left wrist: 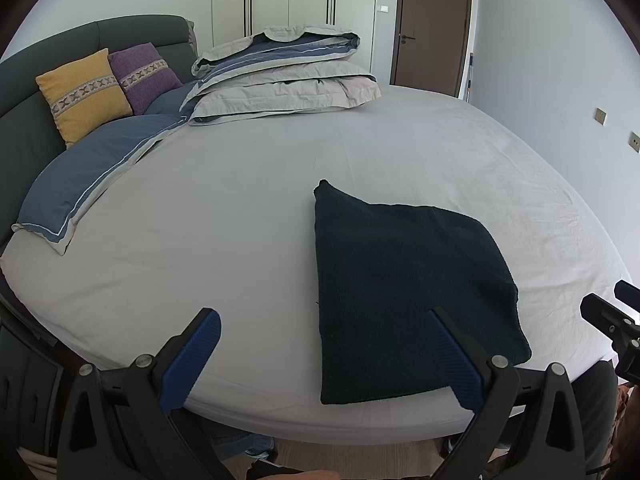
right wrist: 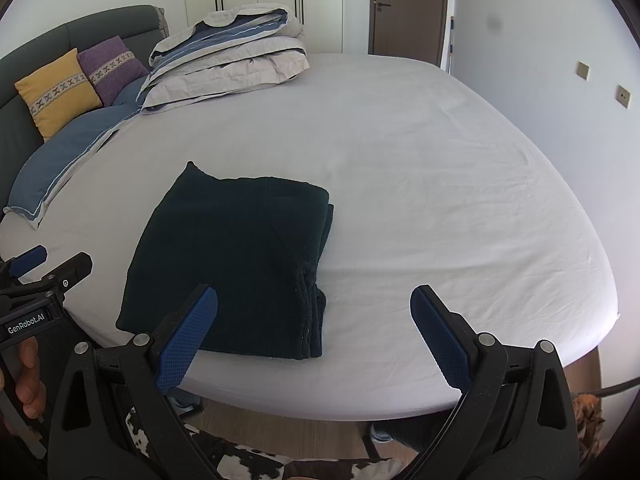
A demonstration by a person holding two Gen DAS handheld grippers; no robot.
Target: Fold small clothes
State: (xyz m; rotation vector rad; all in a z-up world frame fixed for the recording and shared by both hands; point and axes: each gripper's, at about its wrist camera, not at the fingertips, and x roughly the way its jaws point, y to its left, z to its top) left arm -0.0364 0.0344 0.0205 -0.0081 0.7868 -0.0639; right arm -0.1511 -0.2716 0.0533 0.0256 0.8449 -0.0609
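A dark green knitted garment (left wrist: 404, 284) lies folded into a flat rectangle on the pale grey bed sheet (left wrist: 224, 216), near the bed's front edge. It also shows in the right wrist view (right wrist: 236, 264), with stacked layers at its right edge. My left gripper (left wrist: 320, 320) is open and empty, held above the bed's front edge, its right finger over the garment's near left part. My right gripper (right wrist: 314, 300) is open and empty, its left finger over the garment's near edge. Neither gripper touches the cloth.
A folded grey and blue duvet (left wrist: 284, 76) lies at the back of the bed. Yellow (left wrist: 82, 94) and purple (left wrist: 144, 76) cushions lean on the dark headboard, with a blue pillow (left wrist: 92, 176) in front. A brown door (left wrist: 432, 24) is behind.
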